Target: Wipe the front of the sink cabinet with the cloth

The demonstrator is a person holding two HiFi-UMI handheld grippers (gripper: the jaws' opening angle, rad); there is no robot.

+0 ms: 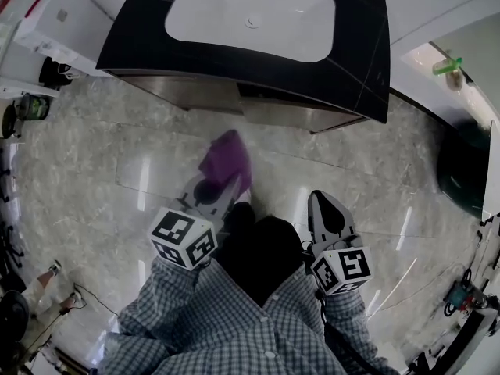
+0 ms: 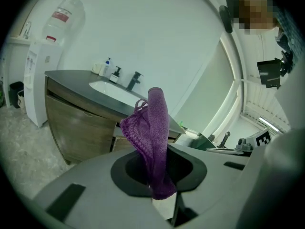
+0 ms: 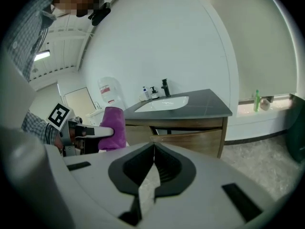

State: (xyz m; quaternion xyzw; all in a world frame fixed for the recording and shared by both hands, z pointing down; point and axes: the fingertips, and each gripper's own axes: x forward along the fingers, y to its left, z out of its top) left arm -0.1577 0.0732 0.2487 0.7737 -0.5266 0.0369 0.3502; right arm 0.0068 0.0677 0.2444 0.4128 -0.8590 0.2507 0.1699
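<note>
The sink cabinet [image 1: 297, 114] has a dark top and a white basin [image 1: 250, 14]; its wood front [image 2: 76, 128] faces me across the tiled floor. A purple cloth [image 1: 226, 161] sticks up from my left gripper [image 1: 232, 182], which is shut on it, a short way short of the cabinet front. In the left gripper view the cloth [image 2: 153, 128] is pinched between the jaws. My right gripper [image 1: 323, 201] hangs to the right, shut and holding nothing. The right gripper view shows its jaws [image 3: 153, 147] touching, the cloth [image 3: 113, 128] at left, and a drawer front [image 3: 190, 140] slightly proud.
A water dispenser [image 2: 40, 80] stands left of the cabinet. Soap bottles [image 2: 107, 69] and a black faucet [image 2: 135, 80] are on the counter. A dark bin [image 1: 462, 166] and a green bottle [image 1: 448, 66] are at the right. Cables and gear lie along the floor's left and right edges.
</note>
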